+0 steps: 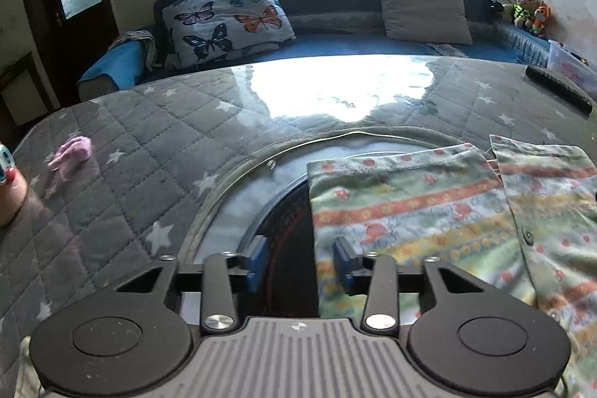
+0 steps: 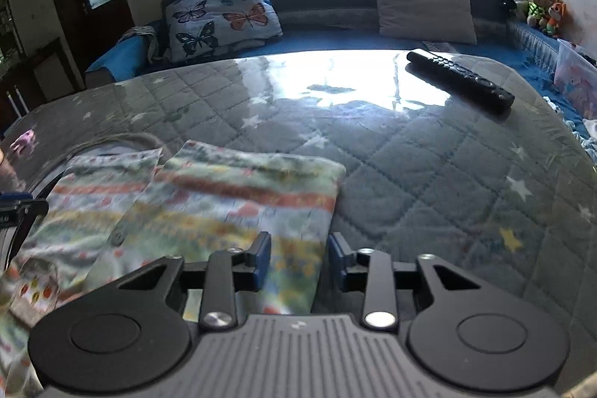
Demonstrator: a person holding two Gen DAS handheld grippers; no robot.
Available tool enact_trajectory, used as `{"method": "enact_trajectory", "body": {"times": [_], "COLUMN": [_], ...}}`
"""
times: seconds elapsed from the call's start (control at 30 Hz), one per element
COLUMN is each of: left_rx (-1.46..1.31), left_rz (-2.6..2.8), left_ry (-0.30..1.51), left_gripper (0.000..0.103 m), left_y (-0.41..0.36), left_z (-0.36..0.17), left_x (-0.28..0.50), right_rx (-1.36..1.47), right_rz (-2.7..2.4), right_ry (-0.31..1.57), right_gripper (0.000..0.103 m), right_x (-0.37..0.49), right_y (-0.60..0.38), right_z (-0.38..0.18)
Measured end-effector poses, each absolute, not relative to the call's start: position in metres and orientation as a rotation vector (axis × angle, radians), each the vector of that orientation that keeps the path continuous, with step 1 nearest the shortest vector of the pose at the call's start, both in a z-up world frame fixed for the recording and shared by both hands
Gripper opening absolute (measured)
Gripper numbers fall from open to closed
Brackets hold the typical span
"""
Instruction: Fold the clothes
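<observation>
With jaws apart and nothing between them, the left gripper [image 1: 300, 258] and right gripper [image 2: 298, 258] straddle the striped garment's [image 2: 231, 200] near side edges at lower centre on the quilt-covered bench [image 2: 429, 166], apparently poised to pinch and fold next.

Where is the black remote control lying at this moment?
The long black remote control lies at the far right of the grey star-quilted table in the right wrist view, apart from the striped patterned garment.
</observation>
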State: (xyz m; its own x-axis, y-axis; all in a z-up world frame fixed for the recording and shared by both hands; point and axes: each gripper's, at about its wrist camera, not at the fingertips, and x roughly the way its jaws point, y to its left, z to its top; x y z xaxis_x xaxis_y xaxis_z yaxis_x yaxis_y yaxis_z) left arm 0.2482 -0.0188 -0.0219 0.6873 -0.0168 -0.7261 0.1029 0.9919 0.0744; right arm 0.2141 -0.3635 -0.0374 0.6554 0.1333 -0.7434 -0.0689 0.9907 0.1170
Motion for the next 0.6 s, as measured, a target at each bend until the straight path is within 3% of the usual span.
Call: {"method": "enact_trajectory", "body": {"times": [0.17, 0.33, 0.5, 0.57, 0.6], "left_rx": [0.146, 0.21, 0.208, 0.21, 0.218], "left_rz": [-0.091, -0.069, -0.077, -0.095, -0.109], "left_ry": [0.78, 0.75, 0.744, 0.739, 0.738], "left_gripper": [0.015, 0.014, 0.02, 0.04, 0.044], "left_y": [-0.027, -0.039, -0.04, -0.042, -0.045], "left_z": [-0.027, -0.029, -0.022, -0.019, -0.018], "left_x": [0.26, 0.271, 0.26, 0.246, 0.238], "right_rx": [0.071, 0.03, -0.051, -0.066, -0.07], "right_rz": [0.113, 0.106, 0.126, 0.163, 0.197], "right_ry": [0.839, 0.822, 0.801, 0.804, 0.812], "right_gripper": [0.01, 0.011, 0.025, 0.032, 0.035], "right_x": [0.234, 0.244, 0.226, 0.212, 0.202], "right_y": [-0.357, -0.352, -0.343, -0.338, -0.333], "right_z": [-0.041, -0.043, -0.03, -0.025, -0.023]}}
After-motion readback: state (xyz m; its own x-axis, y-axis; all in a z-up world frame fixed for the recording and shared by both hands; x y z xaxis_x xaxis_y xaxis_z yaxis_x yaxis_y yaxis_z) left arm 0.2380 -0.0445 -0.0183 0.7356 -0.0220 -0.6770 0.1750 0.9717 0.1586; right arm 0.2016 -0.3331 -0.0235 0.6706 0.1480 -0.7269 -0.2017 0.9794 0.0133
